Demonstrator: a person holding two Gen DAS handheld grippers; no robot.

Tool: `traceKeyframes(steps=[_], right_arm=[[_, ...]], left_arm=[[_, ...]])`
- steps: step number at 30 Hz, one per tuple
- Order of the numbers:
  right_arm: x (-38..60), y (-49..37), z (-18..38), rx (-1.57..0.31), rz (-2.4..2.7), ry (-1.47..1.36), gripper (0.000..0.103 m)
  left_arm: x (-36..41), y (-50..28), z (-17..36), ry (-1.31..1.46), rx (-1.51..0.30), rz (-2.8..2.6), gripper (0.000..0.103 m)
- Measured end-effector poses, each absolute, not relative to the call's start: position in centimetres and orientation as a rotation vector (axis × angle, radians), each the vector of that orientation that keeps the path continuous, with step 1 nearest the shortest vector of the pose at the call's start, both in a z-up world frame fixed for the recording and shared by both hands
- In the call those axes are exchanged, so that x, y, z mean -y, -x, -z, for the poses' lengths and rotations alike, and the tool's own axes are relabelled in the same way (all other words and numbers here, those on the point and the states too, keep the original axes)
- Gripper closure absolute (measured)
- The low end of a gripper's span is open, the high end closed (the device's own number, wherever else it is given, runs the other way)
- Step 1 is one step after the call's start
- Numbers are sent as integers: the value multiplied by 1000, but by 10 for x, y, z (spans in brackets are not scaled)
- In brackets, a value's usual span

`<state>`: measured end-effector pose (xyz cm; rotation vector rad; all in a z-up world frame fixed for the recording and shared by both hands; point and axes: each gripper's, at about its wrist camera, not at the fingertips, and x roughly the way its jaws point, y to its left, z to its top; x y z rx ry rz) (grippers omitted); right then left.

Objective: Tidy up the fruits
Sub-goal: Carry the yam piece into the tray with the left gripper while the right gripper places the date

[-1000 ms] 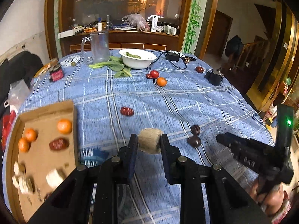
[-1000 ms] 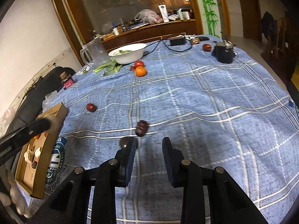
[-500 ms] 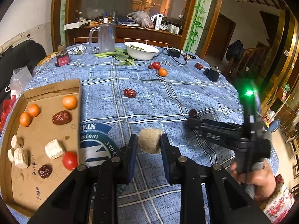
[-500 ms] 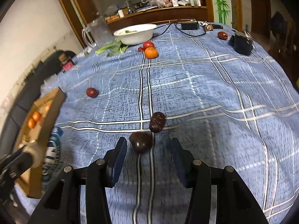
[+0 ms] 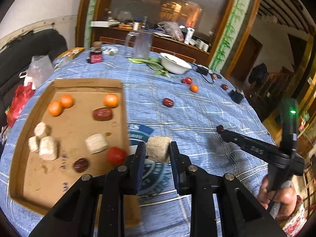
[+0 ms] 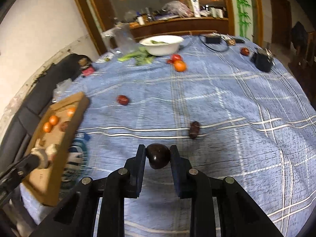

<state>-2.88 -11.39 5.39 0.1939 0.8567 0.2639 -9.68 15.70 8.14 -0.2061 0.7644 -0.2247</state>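
Note:
My left gripper [image 5: 157,150] is shut on a pale beige cylindrical chunk [image 5: 158,149], held just right of the cardboard tray [image 5: 35,118]. The tray holds oranges [image 5: 111,100], red dates [image 5: 102,114], a tomato [image 5: 116,155] and several pale chunks [image 5: 96,143]. My right gripper [image 6: 157,156] is shut on a dark brown round fruit [image 6: 158,156] low over the cloth. It also shows in the left wrist view [image 5: 220,128]. A dark date [image 6: 194,129] lies just beyond it, a red date [image 6: 122,99] further left.
A blue plaid cloth [image 6: 237,108] covers the round table. At the far side stand a white bowl [image 6: 161,44] with greens, a glass jug [image 6: 123,37], an orange [image 6: 179,66], a tomato [image 6: 175,57], a black device [image 6: 261,59] and a charger.
My right gripper closed on the dark round fruit. My left gripper carried the beige chunk leftward, close to the tray's right edge.

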Motion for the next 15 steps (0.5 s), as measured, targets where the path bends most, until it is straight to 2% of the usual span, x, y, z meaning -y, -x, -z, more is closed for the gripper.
traceKeyframes(steps=[8, 15], right_arm=[[39, 50, -82, -839, -449, -172, 76], [-29, 48, -74, -903, -592, -176, 76]], left_arm=[[-232, 117, -80, 317, -747, 90, 79], [-276, 125, -64, 374, -776, -8, 79]])
